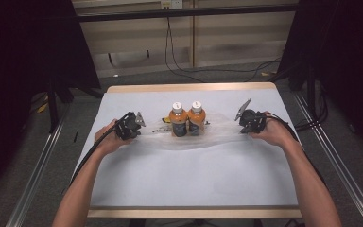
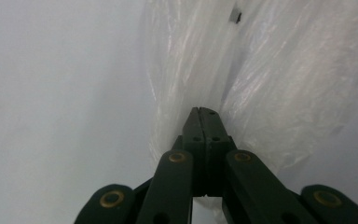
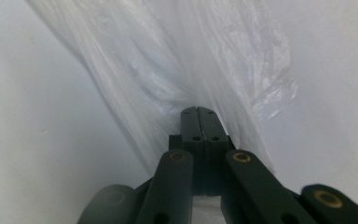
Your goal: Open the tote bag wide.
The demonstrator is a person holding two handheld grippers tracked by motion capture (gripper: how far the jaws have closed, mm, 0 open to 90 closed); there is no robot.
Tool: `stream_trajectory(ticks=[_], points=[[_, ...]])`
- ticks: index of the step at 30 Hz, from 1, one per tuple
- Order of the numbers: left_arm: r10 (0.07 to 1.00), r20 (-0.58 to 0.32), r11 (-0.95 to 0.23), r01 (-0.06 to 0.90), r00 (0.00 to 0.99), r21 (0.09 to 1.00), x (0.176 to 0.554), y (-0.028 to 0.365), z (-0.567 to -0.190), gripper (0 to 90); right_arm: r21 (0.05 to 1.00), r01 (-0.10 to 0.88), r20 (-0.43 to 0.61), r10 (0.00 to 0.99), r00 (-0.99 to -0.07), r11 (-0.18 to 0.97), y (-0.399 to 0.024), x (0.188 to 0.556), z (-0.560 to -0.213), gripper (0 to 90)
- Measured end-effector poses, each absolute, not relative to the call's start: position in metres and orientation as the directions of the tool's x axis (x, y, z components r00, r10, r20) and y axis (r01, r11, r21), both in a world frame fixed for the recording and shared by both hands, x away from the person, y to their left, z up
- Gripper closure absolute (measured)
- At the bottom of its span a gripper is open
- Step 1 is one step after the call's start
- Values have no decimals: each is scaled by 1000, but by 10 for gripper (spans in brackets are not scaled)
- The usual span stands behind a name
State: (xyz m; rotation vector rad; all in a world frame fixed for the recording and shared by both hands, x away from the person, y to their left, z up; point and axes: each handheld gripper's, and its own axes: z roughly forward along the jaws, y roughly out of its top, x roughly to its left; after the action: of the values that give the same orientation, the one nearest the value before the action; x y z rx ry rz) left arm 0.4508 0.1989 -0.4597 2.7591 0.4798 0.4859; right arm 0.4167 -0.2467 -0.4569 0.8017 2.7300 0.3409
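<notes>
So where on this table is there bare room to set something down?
The near half of the table, between the forearms, is bare; so is the far strip behind the bottles. The middle is crowded: plastic bag, left gripper and right gripper.

You are working in a lab-style recording booth, not a home. You are facing a table (image 1: 191,88) with a white cover (image 1: 189,175), black curtains (image 1: 23,56) hanging at nine and three o'clock. At twelve o'clock, cables (image 1: 172,52) are running down to a wall socket (image 1: 171,4). Metal rails (image 1: 38,165) are lying along the grey carpet (image 1: 61,156).
</notes>
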Motion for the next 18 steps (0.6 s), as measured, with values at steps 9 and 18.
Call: stream_trajectory(ticks=[9,18], points=[[429,237,-861,314,872,401,466,206,-462,900,353,497,-226,587,-777,793,-248,429,-461,900],[504,144,-783,380,852,493,461,215,-462,900,401,505,-184,607,-773,764,-251,426,-458,900]])
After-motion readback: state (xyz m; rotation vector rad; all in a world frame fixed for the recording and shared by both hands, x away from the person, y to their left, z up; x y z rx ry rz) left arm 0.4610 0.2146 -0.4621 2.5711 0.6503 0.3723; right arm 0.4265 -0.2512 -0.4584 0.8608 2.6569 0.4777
